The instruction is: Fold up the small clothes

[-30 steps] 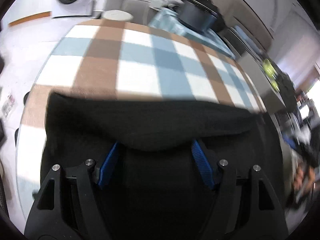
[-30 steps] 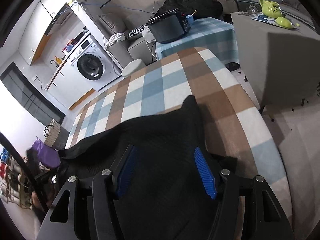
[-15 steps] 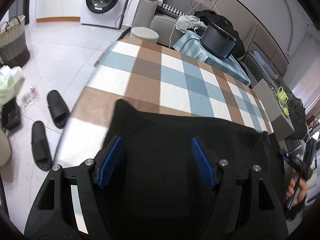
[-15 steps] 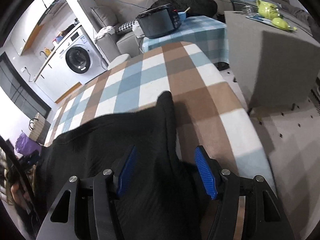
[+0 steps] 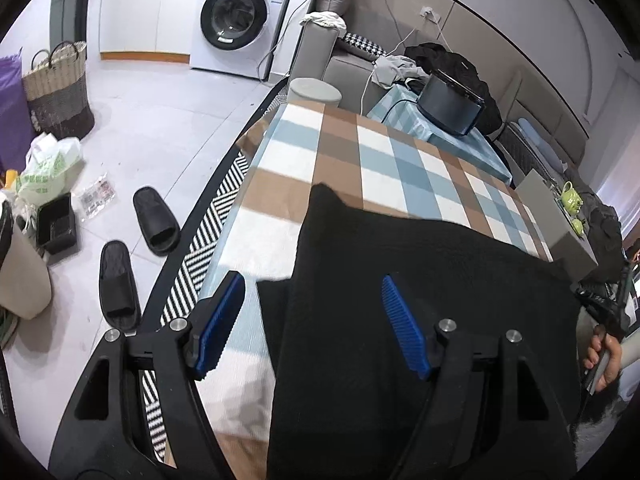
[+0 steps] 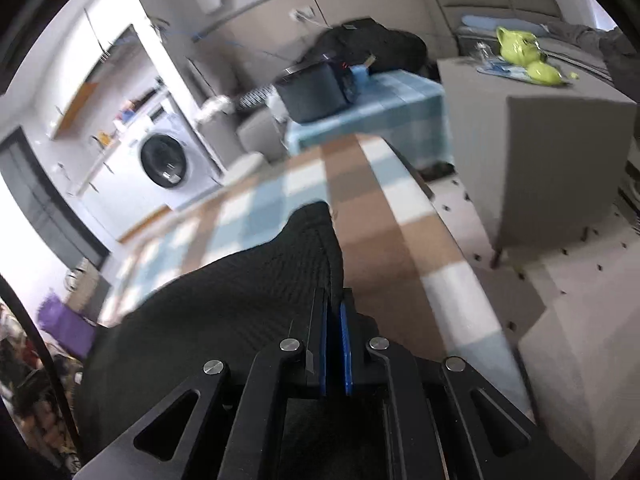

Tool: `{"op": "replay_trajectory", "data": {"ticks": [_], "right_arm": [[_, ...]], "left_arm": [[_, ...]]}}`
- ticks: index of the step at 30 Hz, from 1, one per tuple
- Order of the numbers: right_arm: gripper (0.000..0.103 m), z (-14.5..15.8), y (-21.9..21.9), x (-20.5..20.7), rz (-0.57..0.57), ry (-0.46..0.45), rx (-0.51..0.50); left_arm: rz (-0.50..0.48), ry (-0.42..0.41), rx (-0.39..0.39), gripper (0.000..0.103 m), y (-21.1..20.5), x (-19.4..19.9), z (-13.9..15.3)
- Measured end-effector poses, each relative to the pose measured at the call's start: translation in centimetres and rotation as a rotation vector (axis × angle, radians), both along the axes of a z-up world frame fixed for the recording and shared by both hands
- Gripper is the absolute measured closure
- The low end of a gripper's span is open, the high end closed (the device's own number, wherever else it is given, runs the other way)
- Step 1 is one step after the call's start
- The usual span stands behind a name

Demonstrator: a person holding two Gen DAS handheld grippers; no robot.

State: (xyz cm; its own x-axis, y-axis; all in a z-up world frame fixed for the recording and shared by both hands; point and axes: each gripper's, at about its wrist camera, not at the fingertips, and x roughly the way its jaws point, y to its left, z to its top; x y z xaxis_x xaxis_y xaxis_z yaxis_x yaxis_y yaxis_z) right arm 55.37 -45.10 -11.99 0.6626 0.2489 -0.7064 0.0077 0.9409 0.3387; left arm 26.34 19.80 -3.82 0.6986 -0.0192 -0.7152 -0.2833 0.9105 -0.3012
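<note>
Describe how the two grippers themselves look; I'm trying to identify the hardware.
Both the left gripper and the right gripper have matte black frames with triangular cut-outs and silver screw heads. Their jaws carry blue ribbed pads. No cables or markings show.

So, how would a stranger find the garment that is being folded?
Find the long table with the brown, blue and white checked cloth. The black knitted garment lies on its near end, the only dark thing there; the right gripper pinches its edge.
</note>
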Motion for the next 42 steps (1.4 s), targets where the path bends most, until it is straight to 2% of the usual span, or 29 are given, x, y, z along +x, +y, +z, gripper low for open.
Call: {"op": "replay_trajectory", "data": {"ticks": [2,3,5,6,12,16,21,24,27,31,33,35,37,38,39,40,42], "right_arm": [[0.086,-0.9,-0.1,0.2,0.025,0.070,0.057],[0.083,-1.0,-0.3,-0.3,0.036,0.080,0.087],[0.064,-0.8,-0.4,-2.0,0.057,0.074,0.118],[0.061,-0.6,-0.7,-3.2,0.065,0.065,0.131],[0.059,-0.7,-2.1,-12.8,0.082,0.059,0.158],[0.058,-2.2,-2.3,-17.8,0.084,0.075,0.160],[0.058,-3.1,-1.6,-20.7,0.105,0.056,0.171],[0.058,-2.9,-0.7,-22.0,0.123,0.017,0.130],[0.060,-2.7,0.0,-22.6,0.123,-0.030,0.094],[0.066,-3.3,0.4,-21.5,0.103,0.008,0.066],[0.075,-3.5,0.5,-21.3,0.089,0.009,0.043],[0.096,-3.3,0.5,-21.3,0.083,-0.012,0.037],[0.098,-2.2,0.4,-22.3,0.114,-0.109,0.068],[0.099,-1.2,0.4,-23.9,0.163,-0.221,0.100],[0.099,-0.6,0.4,-25.0,0.176,-0.283,0.082],[0.099,-0.4,0.4,-25.7,0.174,-0.309,0.062],[0.099,-1.1,-0.4,-25.9,0.164,-0.254,0.092]], "left_arm": [[0.006,0.001,-0.021,0.034,-0.1,-1.5,-0.1],[0.010,-0.002,-0.029,0.034,-0.1,-2.3,-0.1],[0.013,-0.004,-0.040,0.034,-0.5,-4.0,-0.3],[0.014,0.000,-0.044,0.034,-0.8,-4.7,-0.5],[-0.006,0.005,-0.035,0.034,-3.0,-9.9,-1.2],[-0.038,-0.001,-0.034,0.034,-4.9,-12.6,-1.6],[-0.052,0.015,-0.016,0.034,-6.8,-15.8,-2.4],[-0.050,0.015,-0.012,0.034,-7.3,-17.6,-2.9],[-0.044,0.018,-0.022,0.034,-7.3,-18.6,-3.4],[-0.038,0.026,-0.030,0.034,-7.3,-19.5,-4.1],[-0.040,0.025,-0.034,0.034,-7.3,-20.0,-4.3],[-0.034,0.020,-0.035,0.034,-7.1,-20.1,-4.3],[-0.027,0.010,-0.036,0.034,-6.9,-20.4,-4.2],[-0.025,0.007,-0.037,0.034,-6.8,-20.5,-4.1],[-0.020,0.005,-0.039,0.034,-6.6,-20.5,-4.0],[-0.017,0.001,-0.042,0.034,-6.5,-20.6,-4.0],[-0.018,0.002,-0.049,0.034,-6.4,-20.5,-4.1]]}}
